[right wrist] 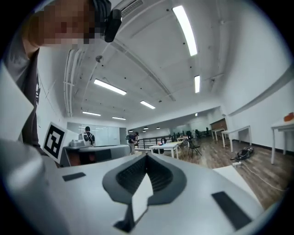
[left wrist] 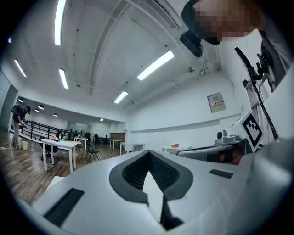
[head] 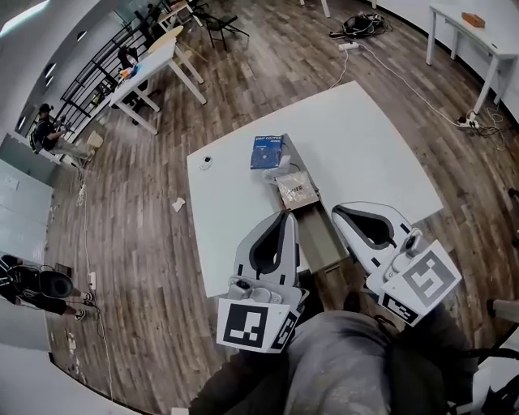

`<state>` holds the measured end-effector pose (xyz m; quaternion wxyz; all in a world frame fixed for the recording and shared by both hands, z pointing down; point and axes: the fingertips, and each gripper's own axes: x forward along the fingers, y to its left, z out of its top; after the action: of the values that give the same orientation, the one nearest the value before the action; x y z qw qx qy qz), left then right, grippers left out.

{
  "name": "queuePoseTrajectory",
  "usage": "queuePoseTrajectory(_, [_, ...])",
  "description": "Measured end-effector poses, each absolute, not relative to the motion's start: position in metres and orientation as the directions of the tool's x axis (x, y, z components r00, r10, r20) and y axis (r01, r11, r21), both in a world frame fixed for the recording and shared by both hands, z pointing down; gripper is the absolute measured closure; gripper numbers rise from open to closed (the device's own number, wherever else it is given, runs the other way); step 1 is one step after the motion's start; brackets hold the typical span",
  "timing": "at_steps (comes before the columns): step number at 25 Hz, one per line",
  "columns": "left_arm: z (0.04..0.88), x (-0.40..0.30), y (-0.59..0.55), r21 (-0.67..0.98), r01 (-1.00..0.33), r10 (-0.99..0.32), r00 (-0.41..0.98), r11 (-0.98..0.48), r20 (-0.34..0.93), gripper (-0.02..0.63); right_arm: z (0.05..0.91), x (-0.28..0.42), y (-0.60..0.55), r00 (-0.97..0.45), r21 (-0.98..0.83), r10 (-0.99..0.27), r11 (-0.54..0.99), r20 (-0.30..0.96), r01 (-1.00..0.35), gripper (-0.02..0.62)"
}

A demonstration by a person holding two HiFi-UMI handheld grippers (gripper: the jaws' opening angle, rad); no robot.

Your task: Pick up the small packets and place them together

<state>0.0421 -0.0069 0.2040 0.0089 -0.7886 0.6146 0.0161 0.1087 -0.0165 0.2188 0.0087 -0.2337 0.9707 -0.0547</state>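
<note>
Both grippers are held up close to the head camera, level and well above the table, far from the packets. My left gripper [head: 283, 216] is shut with nothing between its jaws; in the left gripper view its jaws [left wrist: 148, 152] meet at the tip. My right gripper [head: 337, 210] is likewise shut and empty, its tip [right wrist: 147, 155] closed against the room behind. On the white table [head: 373, 138] a clear small packet [head: 297, 191] lies on a long brown cardboard strip [head: 318, 231], with another pale packet [head: 283, 172] just beyond it. Neither gripper view shows the packets.
A blue box [head: 267, 151] lies at the far end of the strip. A small white object [head: 206, 162] sits near the table's left edge. Other white tables [head: 154, 69] and a chair [head: 219, 24] stand across the wooden floor. Cables [head: 357, 28] trail at the far right.
</note>
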Motion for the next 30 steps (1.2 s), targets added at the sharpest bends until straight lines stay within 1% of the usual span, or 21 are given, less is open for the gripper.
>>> queuePoseTrajectory(7, [0.187,0.053,0.004,-0.067,-0.97,-0.969,0.237,-0.233,-0.075,0.603,0.205,0.106,-0.009,-0.885,-0.077,-0.463,0.885,-0.043,-0.459,0.591])
queuePoseTrajectory(11, [0.194,0.05,0.003,-0.061,-0.973,-0.972,0.227,-0.223,-0.066,0.603,0.214,0.102,-0.012,-0.886,-0.091,-0.463,0.884,-0.026,-0.459,0.591])
queuePoseTrajectory(14, [0.202,0.044,0.01,-0.055,-0.974,-0.974,0.221,-0.218,-0.045,0.603,0.224,0.092,-0.003,-0.898,-0.104,-0.441,0.893,-0.009,-0.437,0.591])
queuePoseTrajectory(17, [0.206,0.04,0.014,-0.048,-0.975,-0.976,0.217,-0.215,-0.032,0.603,0.225,0.089,0.0,-0.907,-0.079,-0.421,0.905,-0.028,-0.418,0.591])
queuePoseTrajectory(22, [0.206,0.039,0.01,-0.045,-0.975,-0.975,0.217,-0.216,-0.04,0.603,0.216,0.089,-0.002,-0.912,-0.054,-0.409,0.912,-0.032,-0.407,0.591])
queuePoseTrajectory(30, [0.206,0.039,0.003,-0.037,-0.975,-0.974,0.221,-0.22,-0.047,0.603,0.224,0.086,0.009,-0.914,-0.076,-0.407,0.911,0.003,-0.406,0.591])
